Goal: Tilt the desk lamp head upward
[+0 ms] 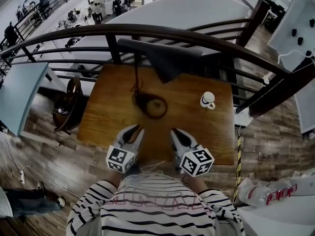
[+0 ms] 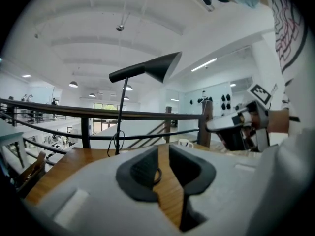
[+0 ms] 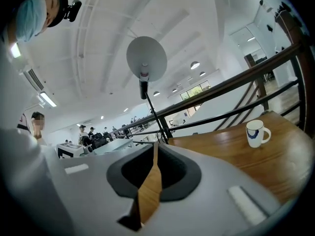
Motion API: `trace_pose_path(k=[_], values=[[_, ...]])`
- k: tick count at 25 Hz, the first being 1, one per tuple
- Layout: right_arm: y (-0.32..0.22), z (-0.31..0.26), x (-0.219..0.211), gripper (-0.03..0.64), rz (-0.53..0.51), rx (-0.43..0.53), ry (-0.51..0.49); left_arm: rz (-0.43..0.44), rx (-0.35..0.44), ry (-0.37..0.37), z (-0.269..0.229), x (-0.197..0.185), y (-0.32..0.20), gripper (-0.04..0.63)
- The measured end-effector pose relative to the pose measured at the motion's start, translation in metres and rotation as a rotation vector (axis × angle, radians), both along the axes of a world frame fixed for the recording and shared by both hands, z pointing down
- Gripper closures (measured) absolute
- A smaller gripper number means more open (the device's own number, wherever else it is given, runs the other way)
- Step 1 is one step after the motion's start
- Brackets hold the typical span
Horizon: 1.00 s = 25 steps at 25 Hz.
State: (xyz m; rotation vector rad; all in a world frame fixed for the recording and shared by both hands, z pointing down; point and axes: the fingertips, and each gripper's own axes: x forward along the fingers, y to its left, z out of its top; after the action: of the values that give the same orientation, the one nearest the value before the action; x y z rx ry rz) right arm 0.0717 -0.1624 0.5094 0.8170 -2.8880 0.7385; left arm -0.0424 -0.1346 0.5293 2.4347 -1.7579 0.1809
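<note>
A black desk lamp stands at the far middle of the wooden table point(image 1: 101, 117). Its cone head point(image 1: 167, 58) hangs out to the right of its thin stem, above the round base point(image 1: 153, 106). The head also shows high up in the left gripper view point(image 2: 152, 69) and face-on in the right gripper view point(image 3: 146, 58). My left gripper point(image 1: 135, 130) and right gripper point(image 1: 176, 132) sit side by side over the table's near edge, pointing at the lamp and well short of it. The left gripper's point(image 2: 164, 149) jaws stand a narrow gap apart and hold nothing. The right gripper's point(image 3: 155, 146) tips meet, also on nothing.
A white mug point(image 1: 207, 100) stands on the table's right side, beyond the right gripper. A dark curved railing point(image 1: 147, 31) runs right behind the table and lamp. A chair point(image 1: 69, 104) stands off the table's left edge. Stairs drop away at the right.
</note>
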Motion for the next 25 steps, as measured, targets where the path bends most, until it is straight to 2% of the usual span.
trace_pose_path(k=[3,7,25], values=[[0.001,0.005,0.004,0.615,-0.004,-0.007,0.010,0.004,-0.009,-0.004,0.001,0.007,0.004,0.538],[0.004,0.014,0.008,0.616,-0.013,-0.007,0.028,0.007,-0.016,-0.002,0.004,0.014,0.009,0.591],[0.022,0.040,0.009,0.617,-0.042,-0.015,0.102,0.030,-0.051,0.005,0.013,0.032,0.028,0.592]])
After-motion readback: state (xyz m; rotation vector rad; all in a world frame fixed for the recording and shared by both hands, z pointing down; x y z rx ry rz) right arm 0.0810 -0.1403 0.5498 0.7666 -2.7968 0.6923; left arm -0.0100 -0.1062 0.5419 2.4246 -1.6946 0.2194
